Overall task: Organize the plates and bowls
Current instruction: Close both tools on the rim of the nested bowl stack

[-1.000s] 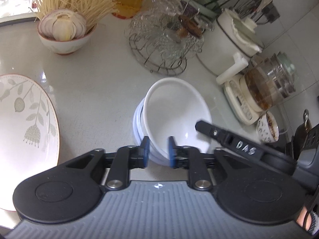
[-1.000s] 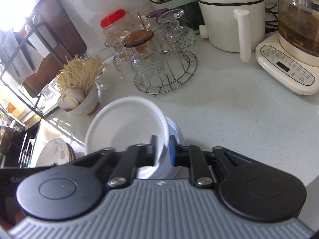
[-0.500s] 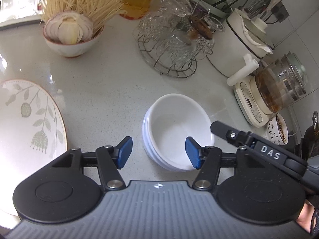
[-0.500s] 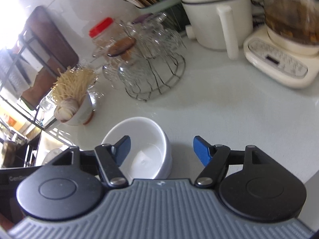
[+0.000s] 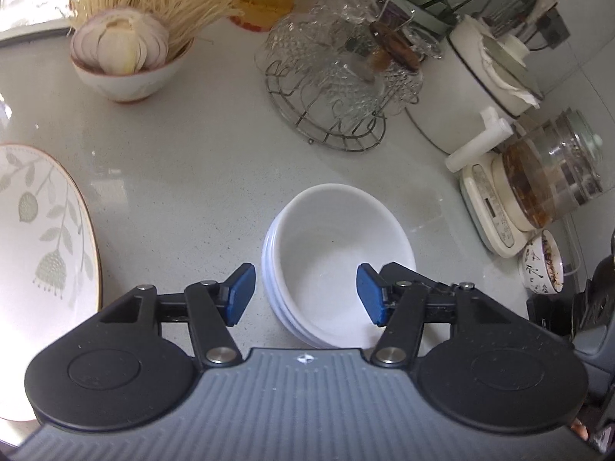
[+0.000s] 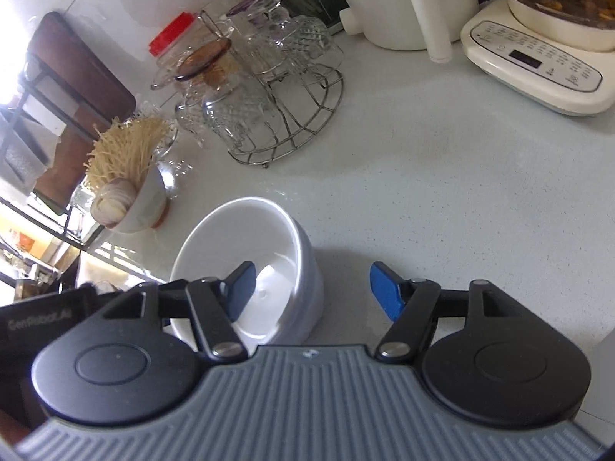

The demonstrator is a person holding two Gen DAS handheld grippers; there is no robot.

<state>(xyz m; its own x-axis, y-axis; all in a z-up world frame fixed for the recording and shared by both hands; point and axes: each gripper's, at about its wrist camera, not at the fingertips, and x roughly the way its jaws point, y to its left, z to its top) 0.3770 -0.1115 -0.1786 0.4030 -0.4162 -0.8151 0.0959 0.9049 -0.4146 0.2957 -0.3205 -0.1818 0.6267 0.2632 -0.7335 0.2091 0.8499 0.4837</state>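
Observation:
A stack of white bowls (image 5: 338, 257) sits upright on the pale counter, nested one in another; it also shows in the right wrist view (image 6: 265, 269). My left gripper (image 5: 305, 294) is open and empty, hovering above the stack's near rim with a fingertip on each side. My right gripper (image 6: 313, 292) is open and empty, above the stack's right edge, its left fingertip over the bowl. A white plate with a leaf pattern (image 5: 38, 253) lies at the left edge of the left wrist view.
A bowl of noodles and onion (image 5: 127, 57) stands at the back left. A wire rack of glass cups (image 5: 338, 88), a white pot (image 5: 480, 88), a glass kettle on its base (image 5: 538, 188) and a small patterned cup (image 5: 544, 265) line the back and right.
Both grippers let go of the top white bowl, which was tilted and now sits level in the stack. Both opened wide and pulled back a little.

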